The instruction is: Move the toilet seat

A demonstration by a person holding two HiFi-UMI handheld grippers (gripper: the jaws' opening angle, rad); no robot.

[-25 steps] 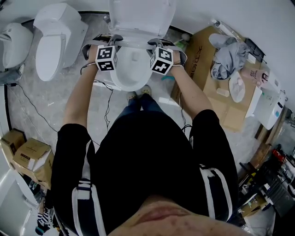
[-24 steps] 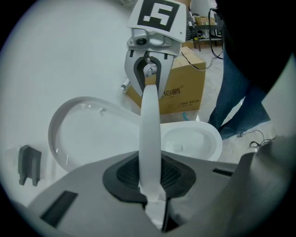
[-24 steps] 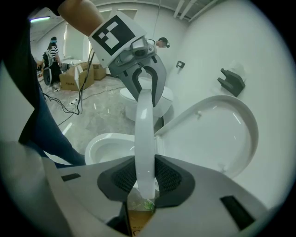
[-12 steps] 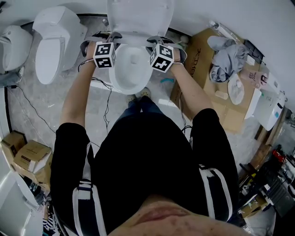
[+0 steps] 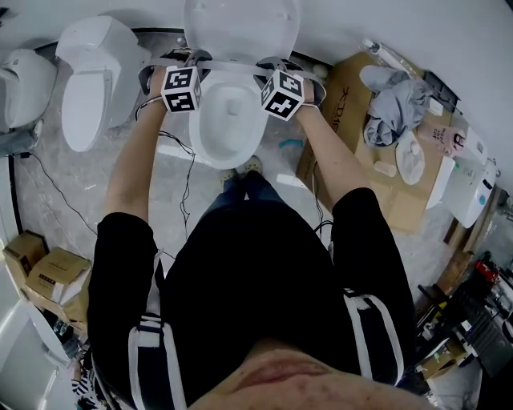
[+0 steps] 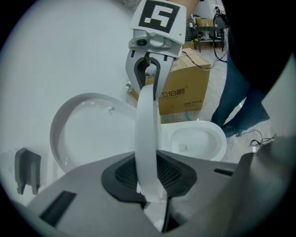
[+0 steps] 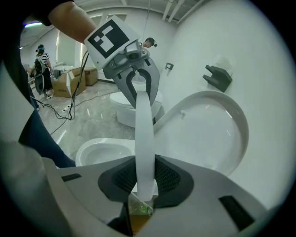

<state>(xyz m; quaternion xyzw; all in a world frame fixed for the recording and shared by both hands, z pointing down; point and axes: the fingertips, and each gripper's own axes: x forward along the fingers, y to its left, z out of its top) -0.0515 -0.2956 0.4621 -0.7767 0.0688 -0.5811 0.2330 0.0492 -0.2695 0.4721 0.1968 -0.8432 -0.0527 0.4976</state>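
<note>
Showroom-looking spot, grey marbled floor [image 5: 56, 184] with toilets lined along the wall and a box [image 5: 377, 172] off to the right.

What's new: compared with a second ago, both grippers sit further up and back over the bowl [image 5: 228, 120], closer to the lid [image 5: 240, 24]. So the seat [image 6: 147, 134] has swung up with them. It's now standing nearly on edge above the back rim of the bowl, near the raised lid but with a gap I can see in both gripper views. My read is the lift is mostly done and only the last bit of tilt toward the lid is left.

Left gripper [image 6: 148, 176] is clenched on the seat's left side. Right gripper [image 7: 144, 178] is on the opposite side, and its fingers have just been closing a little tighter with the seat between them.

Materials: the seat is thin, glossy white plastic, a flat ring that shows as a curved band edge-on. The bowl is smooth glazed ceramic, oval. The pads [image 7: 171, 178] are black with a fine ribbed texture, set in matte grey plastic. Slick plastic, so a firm pinch probably matters.
</note>
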